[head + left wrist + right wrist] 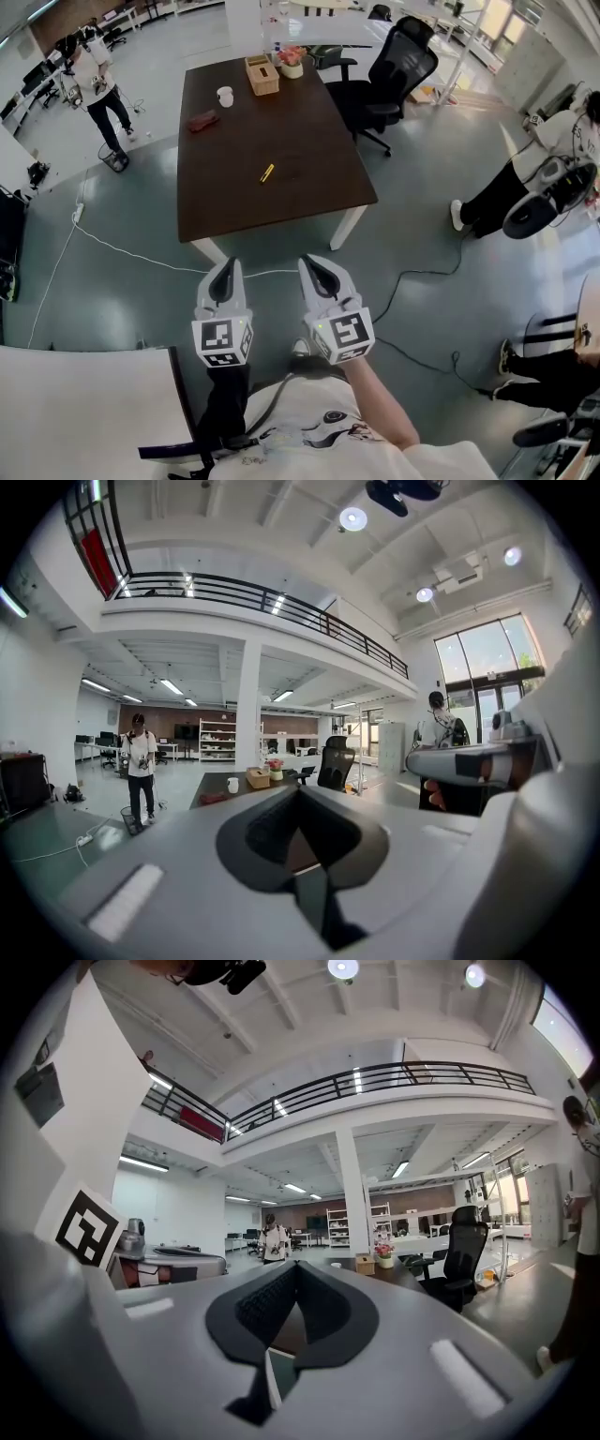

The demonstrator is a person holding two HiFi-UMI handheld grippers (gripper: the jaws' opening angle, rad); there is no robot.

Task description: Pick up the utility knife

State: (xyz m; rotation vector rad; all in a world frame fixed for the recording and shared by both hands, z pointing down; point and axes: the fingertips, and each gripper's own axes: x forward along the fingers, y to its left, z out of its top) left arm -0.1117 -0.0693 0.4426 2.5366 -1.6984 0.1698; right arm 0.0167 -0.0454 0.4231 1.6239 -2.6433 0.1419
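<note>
The utility knife [267, 172], small and yellow, lies near the middle of a dark brown table [309, 187] in the head view. Both grippers hang over the grey floor, short of the table's near edge. My left gripper [225, 266] is shut and holds nothing. My right gripper [313, 263] is shut and empty too, a hand's width to the right of the left one. In the left gripper view the jaws of the left gripper [298, 791] meet at their tip. The right gripper [294, 1267] looks the same in its own view. Neither gripper view shows the knife.
At the table's far end stand a white cup [225, 96], a wooden tissue box [262, 75], a flower pot [292, 62] and a reddish pouch [202, 121]. A black office chair [396, 71] stands at its right side. Cables [112, 248] cross the floor. A white table [84, 403] is at lower left. People stand around.
</note>
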